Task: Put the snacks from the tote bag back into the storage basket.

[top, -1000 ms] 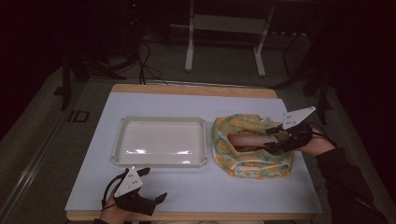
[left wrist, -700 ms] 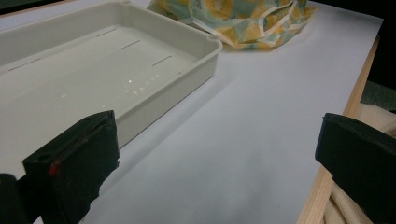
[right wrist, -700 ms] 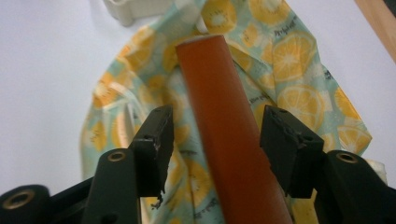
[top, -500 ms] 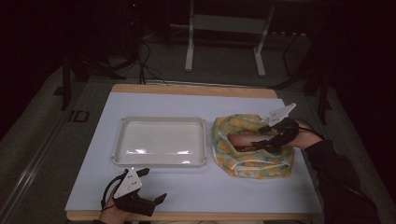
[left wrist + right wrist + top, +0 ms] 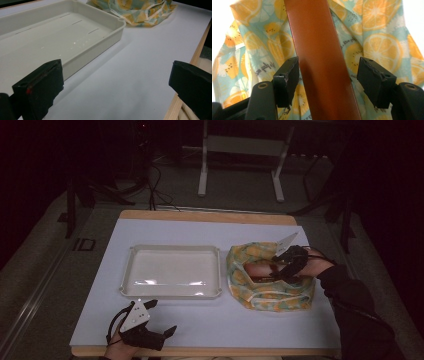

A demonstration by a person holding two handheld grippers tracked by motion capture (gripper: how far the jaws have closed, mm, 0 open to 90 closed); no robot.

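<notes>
Now | right hand-held gripper (image 5: 328, 80) | jaws apart, astride brown bar (image 5: 319, 60)

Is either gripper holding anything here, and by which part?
Nothing is held. The right gripper straddles the brown bar, jaws open; the left gripper is open.

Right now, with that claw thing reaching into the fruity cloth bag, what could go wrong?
The right gripper straddles the brown bar, its jaws open; one touches, the other stands off, so closing may nudge it sideways. The loose bag could snag and lift too. The left gripper rests near the table edge and might slip off.
</notes>
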